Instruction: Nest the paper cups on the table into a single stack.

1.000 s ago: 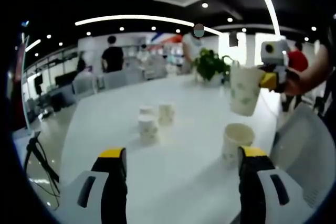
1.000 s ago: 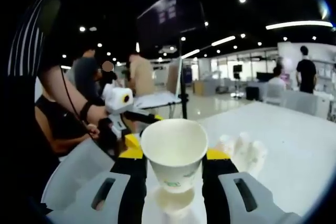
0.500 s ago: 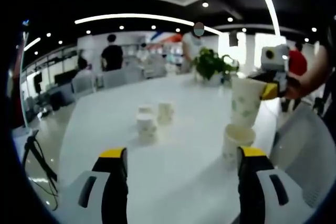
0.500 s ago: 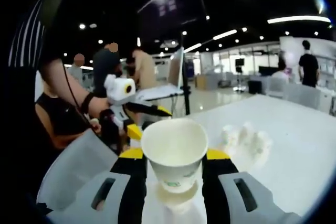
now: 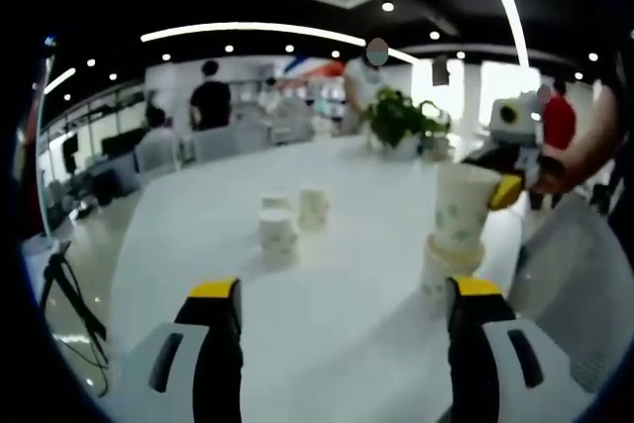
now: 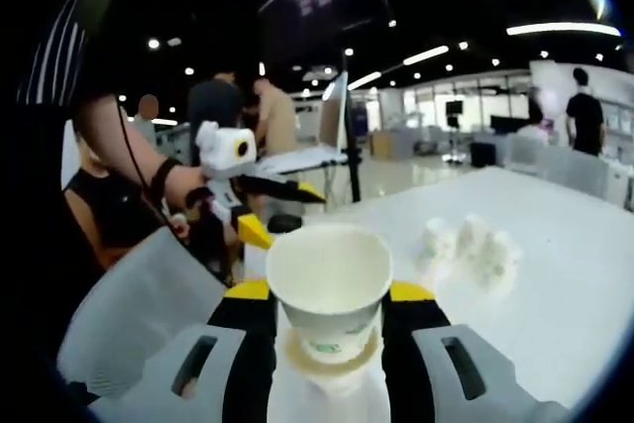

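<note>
Paper cup (image 6: 329, 289), white with a green print, sits pinched in the right gripper (image 6: 328, 294), its base inside another cup (image 5: 448, 263) on the table (image 5: 337, 274); left gripper (image 5: 337, 289) spread, empty.

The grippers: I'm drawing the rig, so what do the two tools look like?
Left tool: two black jaws with yellow tips on pale grey bodies with dark slots. Right tool looks the same. In the right gripper view, a black band circles the wrist behind the left tool.
</note>
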Demonstrator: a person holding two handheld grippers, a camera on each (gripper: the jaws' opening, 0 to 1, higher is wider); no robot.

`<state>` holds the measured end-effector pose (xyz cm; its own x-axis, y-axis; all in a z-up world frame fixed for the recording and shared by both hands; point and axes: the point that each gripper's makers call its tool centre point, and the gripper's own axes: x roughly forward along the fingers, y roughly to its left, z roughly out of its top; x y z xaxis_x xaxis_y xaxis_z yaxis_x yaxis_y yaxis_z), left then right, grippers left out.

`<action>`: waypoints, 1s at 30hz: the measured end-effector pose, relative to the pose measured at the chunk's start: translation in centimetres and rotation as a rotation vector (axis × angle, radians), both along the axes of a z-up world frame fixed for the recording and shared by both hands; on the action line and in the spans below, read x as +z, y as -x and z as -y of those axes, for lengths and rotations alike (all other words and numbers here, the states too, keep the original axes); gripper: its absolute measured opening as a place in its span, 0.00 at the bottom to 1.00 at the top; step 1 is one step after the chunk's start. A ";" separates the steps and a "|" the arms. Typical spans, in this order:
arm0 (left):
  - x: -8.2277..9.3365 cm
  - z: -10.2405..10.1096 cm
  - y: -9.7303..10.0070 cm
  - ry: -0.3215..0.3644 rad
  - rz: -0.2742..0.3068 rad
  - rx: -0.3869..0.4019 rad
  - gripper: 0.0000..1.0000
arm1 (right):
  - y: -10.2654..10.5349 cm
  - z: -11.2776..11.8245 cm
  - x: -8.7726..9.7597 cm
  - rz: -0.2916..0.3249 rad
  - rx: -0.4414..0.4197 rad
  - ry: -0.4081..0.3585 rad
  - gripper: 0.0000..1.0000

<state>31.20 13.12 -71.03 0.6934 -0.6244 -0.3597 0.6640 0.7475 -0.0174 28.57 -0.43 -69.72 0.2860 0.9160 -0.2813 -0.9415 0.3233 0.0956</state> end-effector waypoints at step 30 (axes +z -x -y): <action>-0.3 -0.3 -0.4 -0.008 -0.022 0.002 0.81 | 0.2 0.5 -3.3 -0.069 -0.006 0.043 0.50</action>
<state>31.56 13.42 -71.35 0.6865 -0.6199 -0.3801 0.6621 0.7489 -0.0256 28.34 -0.91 -72.97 0.2700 0.9010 -0.3396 -0.9310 0.3342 0.1465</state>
